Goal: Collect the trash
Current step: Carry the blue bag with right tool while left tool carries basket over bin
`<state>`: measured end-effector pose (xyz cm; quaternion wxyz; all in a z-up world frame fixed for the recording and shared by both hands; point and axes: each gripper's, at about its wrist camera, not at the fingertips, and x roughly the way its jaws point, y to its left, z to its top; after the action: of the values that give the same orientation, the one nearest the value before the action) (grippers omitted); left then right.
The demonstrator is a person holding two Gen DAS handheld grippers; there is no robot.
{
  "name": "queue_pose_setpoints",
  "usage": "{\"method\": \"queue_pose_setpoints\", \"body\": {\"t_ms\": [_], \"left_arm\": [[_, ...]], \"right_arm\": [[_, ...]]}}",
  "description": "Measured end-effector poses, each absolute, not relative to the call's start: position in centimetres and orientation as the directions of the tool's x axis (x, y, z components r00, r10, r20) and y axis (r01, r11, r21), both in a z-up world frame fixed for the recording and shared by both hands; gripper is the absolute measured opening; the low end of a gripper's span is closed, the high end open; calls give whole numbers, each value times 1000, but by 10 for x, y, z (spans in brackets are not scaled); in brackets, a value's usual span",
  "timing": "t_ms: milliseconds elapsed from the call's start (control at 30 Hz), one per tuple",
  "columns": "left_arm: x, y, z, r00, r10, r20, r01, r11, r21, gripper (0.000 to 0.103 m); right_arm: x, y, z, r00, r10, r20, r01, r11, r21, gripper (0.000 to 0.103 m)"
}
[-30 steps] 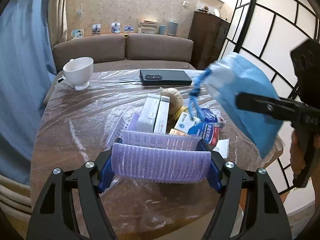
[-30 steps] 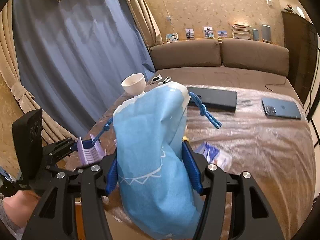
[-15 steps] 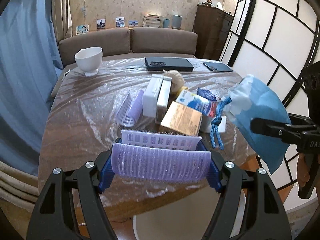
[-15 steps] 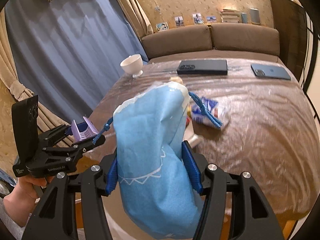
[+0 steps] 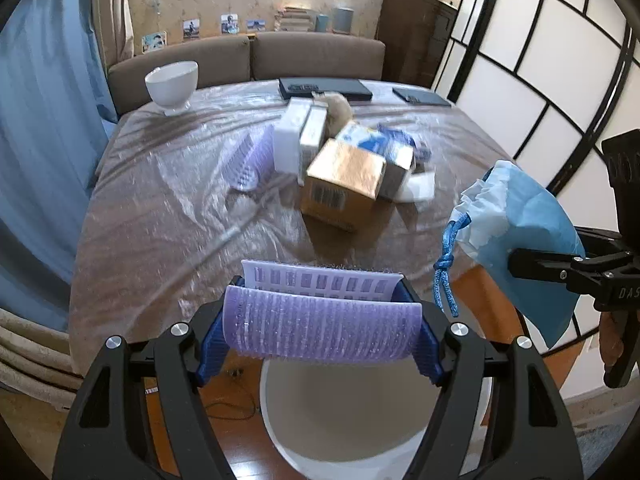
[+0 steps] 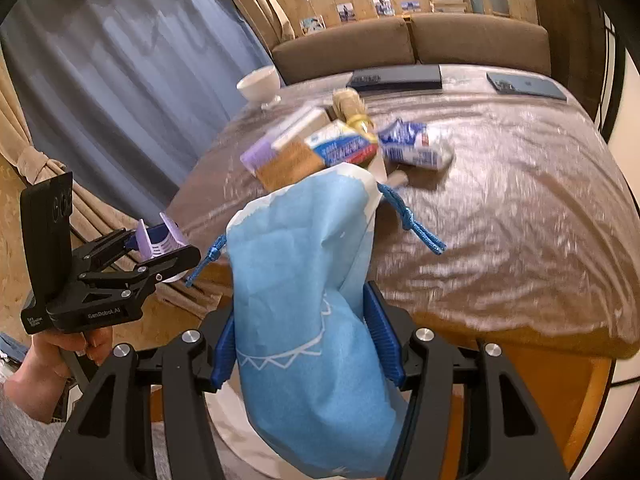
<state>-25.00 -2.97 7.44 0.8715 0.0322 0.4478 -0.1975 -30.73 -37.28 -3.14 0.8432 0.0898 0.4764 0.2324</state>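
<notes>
My left gripper (image 5: pixel 322 332) is shut on a purple ribbed plastic piece (image 5: pixel 320 320), held across its jaws just over a white bin (image 5: pixel 348 420) on the floor by the table's near edge. My right gripper (image 6: pixel 304 340) is shut on a light blue drawstring bag (image 6: pixel 304 300), which stands up between the pads with its blue cords hanging. From the left wrist view the bag (image 5: pixel 520 236) hangs to the right, past the table's edge. More trash lies mid-table: a cardboard box (image 5: pixel 344 184), white boxes (image 5: pixel 298 136), blue-and-white packets (image 5: pixel 384 140) and a second purple piece (image 5: pixel 248 160).
The table (image 5: pixel 160 220) is covered in clear plastic film. A white cup (image 5: pixel 172 84), a flat black device (image 5: pixel 324 88) and a dark phone (image 5: pixel 420 96) sit at its far side. A brown sofa stands behind, blue curtains at the left, a panelled screen at the right.
Both grippers have drawn back from the trash pile to the table's near edge and dipped. The white bin has come into view under the left gripper. Both grips are unchanged.
</notes>
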Motion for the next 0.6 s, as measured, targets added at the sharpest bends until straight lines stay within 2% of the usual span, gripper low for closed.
{"method": "queue_pose_setpoints", "body": {"t_ms": [600], "left_arm": [[-278,-35,33,429,-279,-859,421,903,-83,74]], "right_arm": [[-345,-362,-79,305,436,-846,-281,891,357,56]]}}
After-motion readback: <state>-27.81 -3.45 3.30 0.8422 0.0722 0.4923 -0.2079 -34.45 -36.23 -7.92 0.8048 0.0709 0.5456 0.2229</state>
